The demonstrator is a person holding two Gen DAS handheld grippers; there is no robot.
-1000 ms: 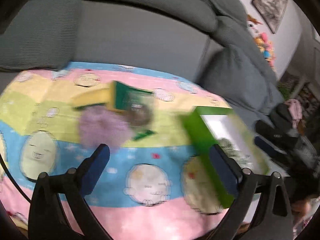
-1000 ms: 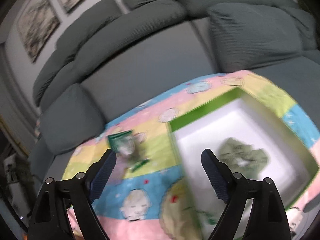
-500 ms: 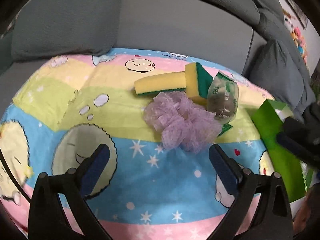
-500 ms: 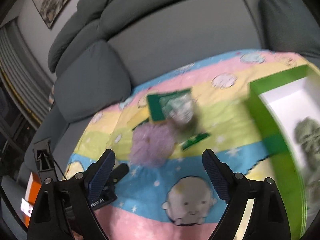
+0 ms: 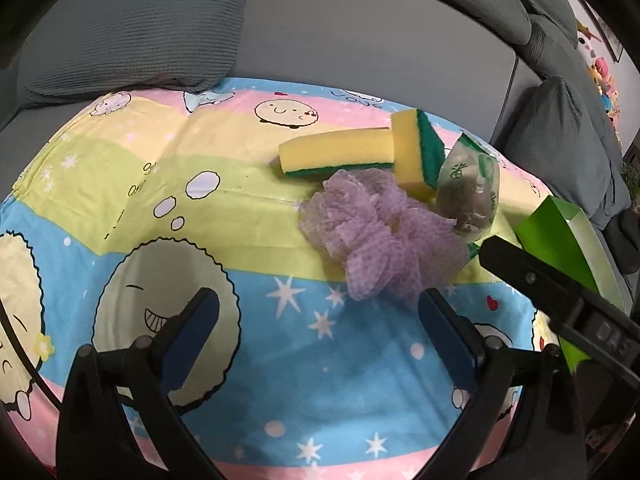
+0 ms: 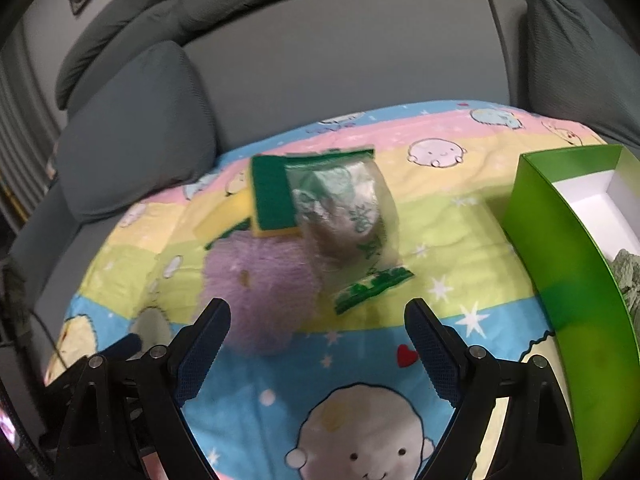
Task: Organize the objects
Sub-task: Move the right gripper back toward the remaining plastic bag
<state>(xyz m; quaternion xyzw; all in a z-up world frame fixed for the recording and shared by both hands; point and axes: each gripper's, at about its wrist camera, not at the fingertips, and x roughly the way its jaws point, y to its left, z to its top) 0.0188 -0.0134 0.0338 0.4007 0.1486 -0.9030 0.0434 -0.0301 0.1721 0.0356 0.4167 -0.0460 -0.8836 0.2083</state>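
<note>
A purple mesh puff (image 5: 380, 232) (image 6: 256, 284) lies on the cartoon-print cloth (image 5: 200, 184). Behind it are two yellow-and-green sponges, one flat (image 5: 336, 152) and one on edge (image 5: 416, 152) (image 6: 272, 196), beside a clear bag with green print (image 5: 468, 188) (image 6: 348, 216). A green box (image 6: 560, 240) (image 5: 556, 236) with a white inside stands at the right and holds a green cloth-like thing (image 6: 626, 276). My left gripper (image 5: 316, 320) is open, short of the puff. My right gripper (image 6: 316, 328) is open too, with nothing between its fingers, just short of the puff and bag.
A grey sofa (image 6: 340, 68) with cushions (image 5: 132, 28) rises behind the cloth. The right gripper's arm (image 5: 560, 296) crosses the left wrist view's right side, in front of the green box. Colourful toys (image 5: 604, 76) sit far right.
Both grippers have come down and closer to the cloth. The right view has swung left from the green box to the puff, sponges and bag. Both grippers have stayed open.
</note>
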